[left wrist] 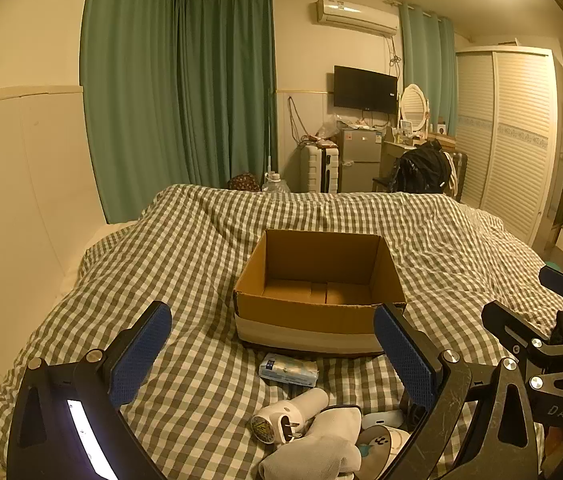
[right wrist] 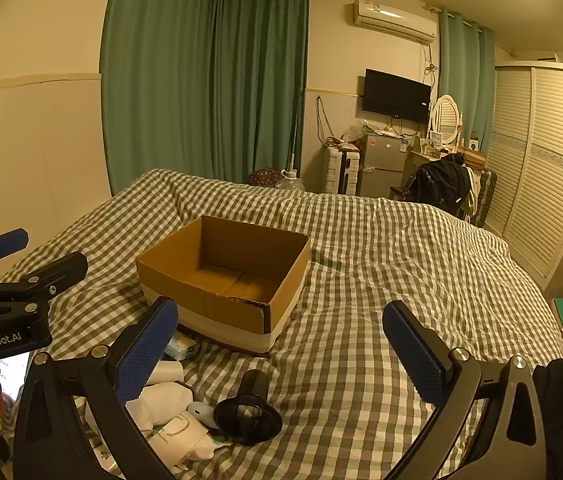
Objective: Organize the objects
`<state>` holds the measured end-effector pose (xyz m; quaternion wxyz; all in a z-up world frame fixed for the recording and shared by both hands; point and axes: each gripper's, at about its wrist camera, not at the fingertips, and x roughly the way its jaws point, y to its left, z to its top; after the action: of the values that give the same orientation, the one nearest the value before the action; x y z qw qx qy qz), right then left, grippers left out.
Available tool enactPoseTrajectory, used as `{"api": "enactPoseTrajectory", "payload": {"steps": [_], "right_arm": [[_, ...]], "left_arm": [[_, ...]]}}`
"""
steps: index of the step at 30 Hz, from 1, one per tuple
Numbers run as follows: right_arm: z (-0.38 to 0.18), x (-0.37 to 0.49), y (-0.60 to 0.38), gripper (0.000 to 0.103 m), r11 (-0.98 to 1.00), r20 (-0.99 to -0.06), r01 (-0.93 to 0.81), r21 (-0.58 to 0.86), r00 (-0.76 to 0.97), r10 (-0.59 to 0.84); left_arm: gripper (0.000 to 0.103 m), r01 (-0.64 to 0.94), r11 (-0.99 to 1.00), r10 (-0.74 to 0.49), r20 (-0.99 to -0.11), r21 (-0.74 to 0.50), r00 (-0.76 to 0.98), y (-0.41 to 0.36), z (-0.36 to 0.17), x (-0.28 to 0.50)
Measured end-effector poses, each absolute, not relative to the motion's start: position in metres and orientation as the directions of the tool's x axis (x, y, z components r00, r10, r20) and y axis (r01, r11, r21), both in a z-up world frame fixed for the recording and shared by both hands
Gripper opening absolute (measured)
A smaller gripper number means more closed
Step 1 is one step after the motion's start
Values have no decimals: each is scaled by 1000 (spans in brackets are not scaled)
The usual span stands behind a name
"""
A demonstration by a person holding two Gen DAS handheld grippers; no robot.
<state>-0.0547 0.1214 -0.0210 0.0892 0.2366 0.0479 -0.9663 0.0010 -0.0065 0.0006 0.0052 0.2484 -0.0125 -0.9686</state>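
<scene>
Cardboard box (left wrist: pixel 317 280), open-topped and bare inside, sits on the checked duvet (left wrist: pixel 161 248) of the bed, well forward of both tools; a pale band of tape wraps its lower walls. The loose things to sort lie in a heap on the near side of it: a tissue pack (left wrist: pixel 288 369) just beside the box's front wall, a white hair dryer (left wrist: pixel 289 414) with its plug prongs showing, a white sock (left wrist: pixel 321 444) draped against it, a black funnel-shaped nozzle (right wrist: pixel 248 414), and a small white oval item (right wrist: pixel 201 412) touching the nozzle's rim. Left gripper (left wrist: pixel 269 354) hovers with its blue pads spread wide, nothing between them; right gripper (right wrist: pixel 279 354) likewise spread and bare. Judged stage: nothing is boxed yet, so the first pick is the step in hand. To do it well, the tissue pack looks the easiest start, lying apart from the tangle and flat, so a jaw can close across its short sides without dragging the duvet. The dryer likely wants a grip across the barrel, not the handle, and the sock probably should be lifted off first so it does not trail. The soft bedding gives under pressure, so a shallow descent seems wise. Writing: "GenRobot.AI" in white on the left tool's body as seen from the right wrist; "DAS" on the right tool's frame as seen from the left wrist. Print on the tissue pack is too small to read.
</scene>
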Motion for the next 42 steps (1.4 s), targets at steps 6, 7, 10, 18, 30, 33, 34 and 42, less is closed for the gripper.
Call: {"api": "enactPoseTrajectory", "payload": {"steps": [6, 7, 10, 18, 30, 33, 34, 42], "right_arm": [[-21, -54, 121, 103, -978, -464, 203, -46, -871, -159], [-20, -54, 121, 103, -978, -466, 206, -43, -870, -163], [-20, -54, 120, 103, -978, -467, 204, -47, -870, -160], [-20, -53, 119, 103, -977, -466, 206, -46, -870, -162], [-16, -52, 122, 103, -980, -451, 193, -41, -879, -154], [-16, -51, 122, 103, -980, -454, 196, -43, -878, -155], [-17, -51, 122, 103, -980, -453, 197, -43, -878, -156], [-18, -51, 121, 103, -979, -456, 199, -43, -876, -158]], "left_arm": [[103, 4, -1000, -16, -478, 28, -878, -7, 1, 1], [103, 4, -1000, -16, -478, 27, -878, -8, 1, 1], [103, 4, -1000, -17, -478, 28, -878, -7, 1, 1], [103, -6, -1000, -8, -481, 29, -877, -6, 1, 1], [103, -10, -1000, -3, -490, 24, -872, -6, -1, 1], [103, -9, -1000, -5, -491, 25, -871, -7, -2, 1], [103, -10, -1000, -3, -493, 25, -870, -7, -3, 1], [103, -14, -1000, 3, -495, 19, -869, -7, -4, 2]]}}
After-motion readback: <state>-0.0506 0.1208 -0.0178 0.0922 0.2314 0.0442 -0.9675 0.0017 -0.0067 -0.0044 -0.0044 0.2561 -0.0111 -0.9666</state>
